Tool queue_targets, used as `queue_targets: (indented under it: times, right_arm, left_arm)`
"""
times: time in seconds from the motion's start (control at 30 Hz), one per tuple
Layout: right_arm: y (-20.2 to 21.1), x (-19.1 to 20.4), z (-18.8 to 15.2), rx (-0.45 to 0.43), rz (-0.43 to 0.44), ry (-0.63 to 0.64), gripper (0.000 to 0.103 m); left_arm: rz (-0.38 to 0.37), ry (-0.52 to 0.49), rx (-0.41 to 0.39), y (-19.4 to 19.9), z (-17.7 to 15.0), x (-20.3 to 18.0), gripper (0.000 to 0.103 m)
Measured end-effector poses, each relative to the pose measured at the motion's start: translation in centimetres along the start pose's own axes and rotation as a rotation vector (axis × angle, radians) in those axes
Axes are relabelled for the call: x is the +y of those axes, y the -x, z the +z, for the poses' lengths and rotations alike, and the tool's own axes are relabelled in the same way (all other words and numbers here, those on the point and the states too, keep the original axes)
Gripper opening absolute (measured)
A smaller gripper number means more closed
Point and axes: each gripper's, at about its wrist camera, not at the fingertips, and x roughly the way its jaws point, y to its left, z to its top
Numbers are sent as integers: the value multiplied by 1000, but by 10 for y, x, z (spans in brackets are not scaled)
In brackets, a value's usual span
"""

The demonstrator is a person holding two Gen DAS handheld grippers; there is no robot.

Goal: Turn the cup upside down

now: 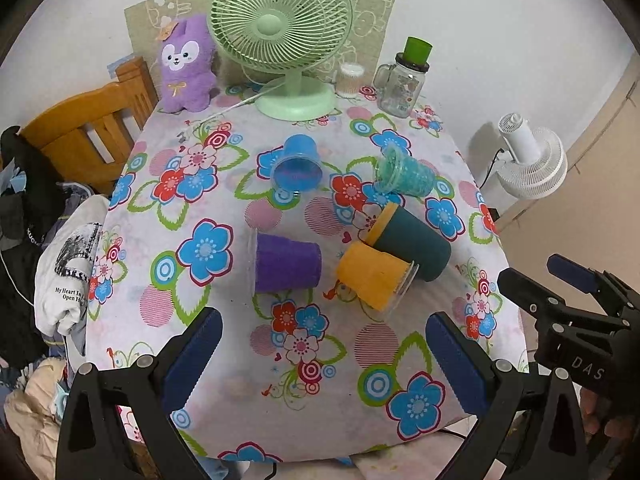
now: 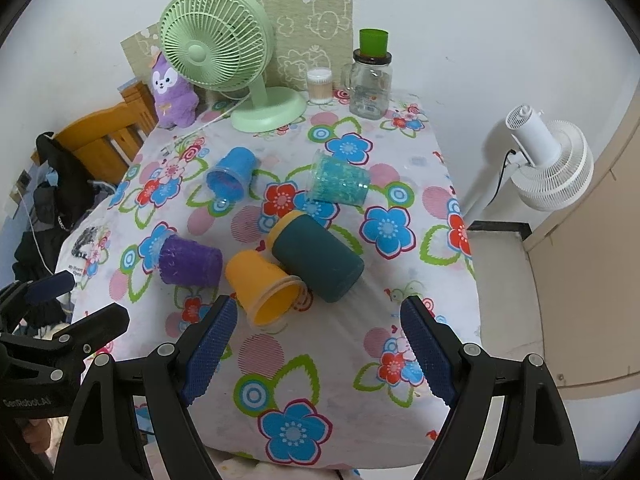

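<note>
Several cups lie on their sides on the floral tablecloth (image 1: 224, 336). A purple cup (image 1: 286, 263) (image 2: 190, 261), an orange cup (image 1: 372, 280) (image 2: 266, 290) and a dark teal cup (image 1: 412, 246) (image 2: 318, 258) lie nearest. A blue cup (image 1: 298, 164) (image 2: 232, 176) and a clear teal-patterned cup (image 1: 404, 172) (image 2: 338, 180) lie farther back. My left gripper (image 1: 324, 364) is open and empty, above the table's near edge, short of the purple and orange cups. My right gripper (image 2: 316, 356) is open and empty, just short of the orange cup.
A green desk fan (image 1: 280, 40), a purple plush toy (image 1: 186, 66), a glass jar with a green lid (image 1: 402, 80) and a small cotton-swab tub (image 1: 349, 79) stand at the table's back. A wooden chair (image 1: 92, 128) and clothes (image 1: 64, 264) are left; a white fan (image 2: 548, 164) right.
</note>
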Motion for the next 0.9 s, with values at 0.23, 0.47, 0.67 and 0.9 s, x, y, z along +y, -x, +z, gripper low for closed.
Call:
queue_targets:
  times: [0.23, 0.47, 0.67, 0.9]
  right_arm:
    - [-1, -6, 6, 3, -8, 12, 86]
    - [-4, -13, 13, 10, -2, 17, 86]
    - [-13, -22, 22, 30, 1, 24, 86]
    - [-28, -33, 37, 43, -9, 26, 86]
  left_arm:
    - [-12, -18, 17, -9, 6, -10, 103]
    - [-23, -34, 32, -18, 12, -19, 103]
    - [-26, -40, 55, -30, 19, -28, 103]
    - [-31, -58, 76, -48, 38, -41, 103]
